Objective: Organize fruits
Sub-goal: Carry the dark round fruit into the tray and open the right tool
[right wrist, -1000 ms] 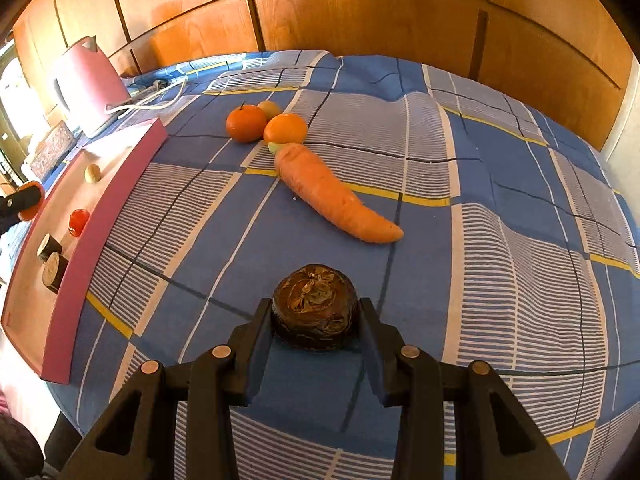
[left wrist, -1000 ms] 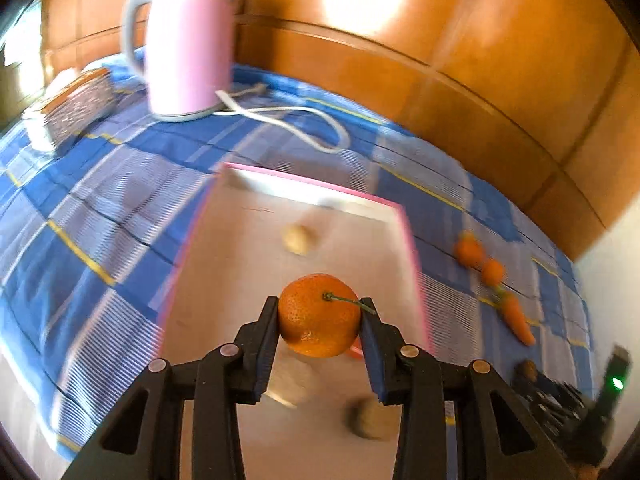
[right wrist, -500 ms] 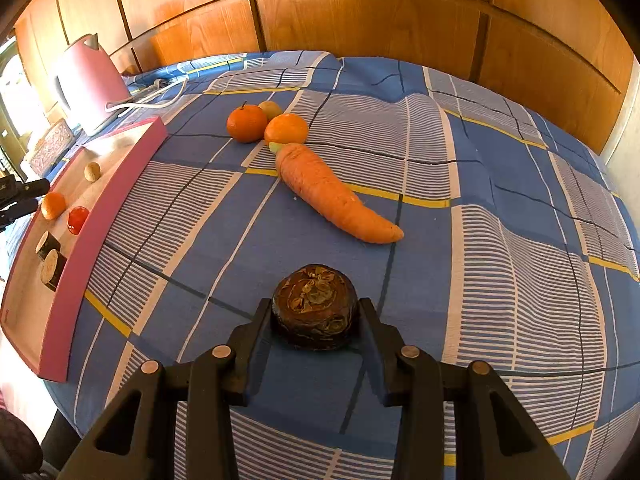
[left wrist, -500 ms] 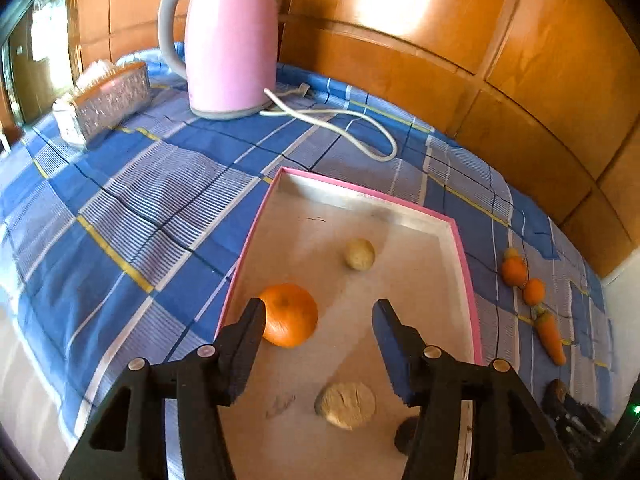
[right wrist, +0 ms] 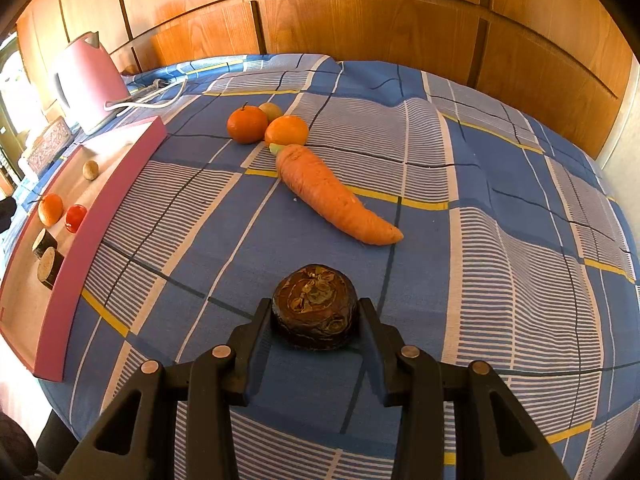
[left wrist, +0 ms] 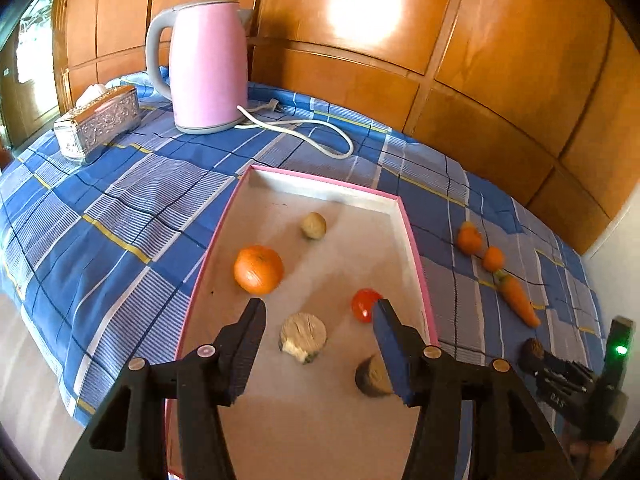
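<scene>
My left gripper (left wrist: 318,320) hangs open over the pink-rimmed tray (left wrist: 412,248), nothing between its fingers. In the tray lie an orange (left wrist: 258,269), a small red fruit (left wrist: 364,304), a beige ball (left wrist: 313,225), a pale round slice (left wrist: 303,336) and a dark stub (left wrist: 372,376). My right gripper (right wrist: 315,316) is shut on a dark brown round fruit (right wrist: 315,304) that rests on the blue checked cloth. Beyond it lie a carrot (right wrist: 332,196), two oranges (right wrist: 247,124) (right wrist: 286,130) and a greenish fruit (right wrist: 271,110).
A pink kettle (left wrist: 206,68) with a white cord (left wrist: 304,128) stands behind the tray, a silver tissue box (left wrist: 98,122) to its left. Wood panelling (right wrist: 360,20) closes the back. The cloth drops off at the near edge (right wrist: 120,380).
The left gripper opened and let the orange go into the tray, then drew back and up. The orange lies left of the red fruit. The right gripper kept still on the dark fruit.
</scene>
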Available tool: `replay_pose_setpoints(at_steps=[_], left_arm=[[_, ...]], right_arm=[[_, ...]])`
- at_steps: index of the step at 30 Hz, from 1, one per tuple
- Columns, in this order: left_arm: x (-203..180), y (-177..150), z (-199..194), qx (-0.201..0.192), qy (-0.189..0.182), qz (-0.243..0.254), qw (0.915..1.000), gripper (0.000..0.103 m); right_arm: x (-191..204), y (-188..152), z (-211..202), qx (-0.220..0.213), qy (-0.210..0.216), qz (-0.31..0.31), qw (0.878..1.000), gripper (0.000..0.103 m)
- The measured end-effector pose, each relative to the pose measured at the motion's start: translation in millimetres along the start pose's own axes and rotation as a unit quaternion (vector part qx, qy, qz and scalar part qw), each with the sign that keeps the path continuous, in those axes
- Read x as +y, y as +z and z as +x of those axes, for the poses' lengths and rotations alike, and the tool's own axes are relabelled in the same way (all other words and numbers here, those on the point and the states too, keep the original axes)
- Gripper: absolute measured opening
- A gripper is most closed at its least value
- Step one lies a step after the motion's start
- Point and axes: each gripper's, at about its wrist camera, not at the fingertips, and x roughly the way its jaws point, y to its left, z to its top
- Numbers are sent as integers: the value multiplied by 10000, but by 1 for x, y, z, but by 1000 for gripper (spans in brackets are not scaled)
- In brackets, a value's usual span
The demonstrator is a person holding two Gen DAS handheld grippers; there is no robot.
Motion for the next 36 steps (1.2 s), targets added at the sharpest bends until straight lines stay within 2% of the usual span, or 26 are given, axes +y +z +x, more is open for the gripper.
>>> replay_pose_setpoints(at_steps=[5, 11, 17, 26, 32, 36], left_arm=[[-2, -8, -5, 21, -29, 59, 10000, 56], [4, -10, -5, 30, -17, -33, 10000, 56], [17, -10, -6, -5, 32, -197, 9998, 56], [34, -12, -6, -13, 110, -352, 9993, 56], [37, -12, -6, 20, 134, -333, 9994, 56], [36, -13, -6, 13, 124, -303, 9995, 56]], right_arm=[[1, 4, 0, 75, 121, 25, 9999, 41], [21, 12, 0, 159, 551, -100, 9983, 41], [57, 32, -4, 139, 1078, -399, 9933, 41], [140, 81, -7, -54, 1764, -1011, 9791, 41], [183, 103, 15, -50, 1773, -1282, 9758, 42], [195, 107, 36, 175, 1639, -1265, 9782, 43]])
